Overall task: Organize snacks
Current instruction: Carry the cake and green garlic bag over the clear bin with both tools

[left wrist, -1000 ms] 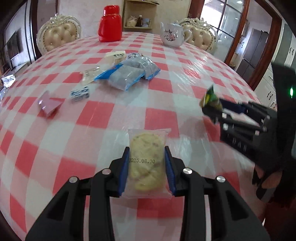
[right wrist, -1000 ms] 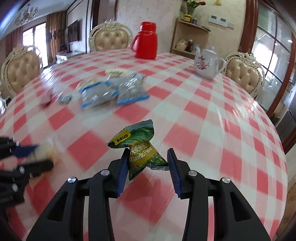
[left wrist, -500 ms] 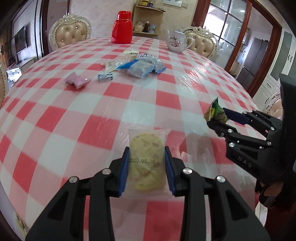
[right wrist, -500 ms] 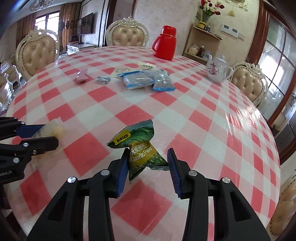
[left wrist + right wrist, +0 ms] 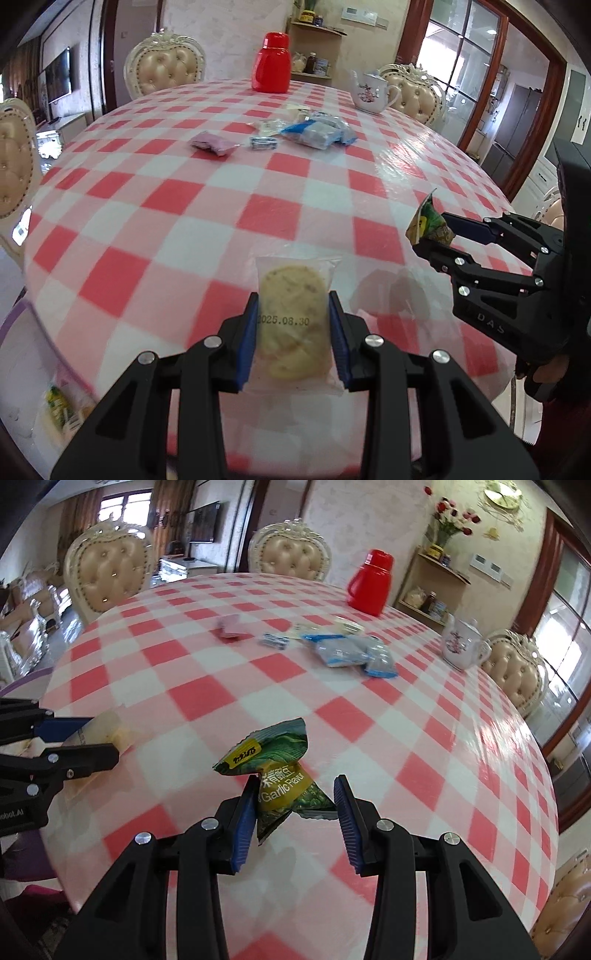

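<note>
Altogether two gripped snacks [image 5: 291, 317], two teal packets [image 5: 354, 653].

A round table [image 5: 177, 199] in a red-and-white checked cloth fills the scene. At its far edge stands a red thermos jug [image 5: 271, 62], upright, and over toward the far right edge sits a white floral teapot [image 5: 371, 92], well apart from the jug. Cream tufted chairs [image 5: 109, 576] ring the far side. Behind them, a corner shelf [image 5: 430, 590] holds jars, with a vase of red flowers [image 5: 448, 520] on top, and a dark television [image 5: 57, 79] hangs on the left wall.
</note>
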Demonstrator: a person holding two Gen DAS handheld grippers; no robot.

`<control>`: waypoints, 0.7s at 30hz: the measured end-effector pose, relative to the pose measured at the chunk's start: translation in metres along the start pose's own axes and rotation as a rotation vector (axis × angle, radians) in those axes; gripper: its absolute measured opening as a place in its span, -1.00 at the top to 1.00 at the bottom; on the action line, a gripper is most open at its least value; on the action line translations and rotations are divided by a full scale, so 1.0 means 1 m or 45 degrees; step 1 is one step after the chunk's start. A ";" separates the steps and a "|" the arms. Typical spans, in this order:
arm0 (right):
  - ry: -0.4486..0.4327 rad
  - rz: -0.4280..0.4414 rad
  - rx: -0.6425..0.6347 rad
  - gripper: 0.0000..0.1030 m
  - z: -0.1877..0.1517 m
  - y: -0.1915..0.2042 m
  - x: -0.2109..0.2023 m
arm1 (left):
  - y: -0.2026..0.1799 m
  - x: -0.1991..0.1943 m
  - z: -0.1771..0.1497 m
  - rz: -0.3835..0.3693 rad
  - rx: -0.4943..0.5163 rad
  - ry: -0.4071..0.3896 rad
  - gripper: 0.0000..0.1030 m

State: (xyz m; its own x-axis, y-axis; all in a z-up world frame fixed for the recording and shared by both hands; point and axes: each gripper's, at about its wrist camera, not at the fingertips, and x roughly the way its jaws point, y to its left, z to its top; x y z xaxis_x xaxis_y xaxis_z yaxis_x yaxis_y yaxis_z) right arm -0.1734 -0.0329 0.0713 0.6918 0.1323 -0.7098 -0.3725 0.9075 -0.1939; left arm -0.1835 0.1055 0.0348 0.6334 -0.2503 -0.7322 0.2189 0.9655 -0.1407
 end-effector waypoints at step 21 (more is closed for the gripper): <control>-0.083 0.206 -0.279 0.20 0.019 0.131 -0.029 | 0.093 -0.061 -0.052 0.226 -0.032 0.043 0.31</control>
State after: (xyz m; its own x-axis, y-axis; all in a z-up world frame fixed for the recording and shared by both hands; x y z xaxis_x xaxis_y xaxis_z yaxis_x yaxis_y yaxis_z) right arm -0.2305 0.0898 0.0787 0.6478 0.3003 -0.7001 -0.6014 0.7657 -0.2280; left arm -0.2406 0.2141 0.0317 0.6349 -0.0734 -0.7691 0.0867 0.9960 -0.0235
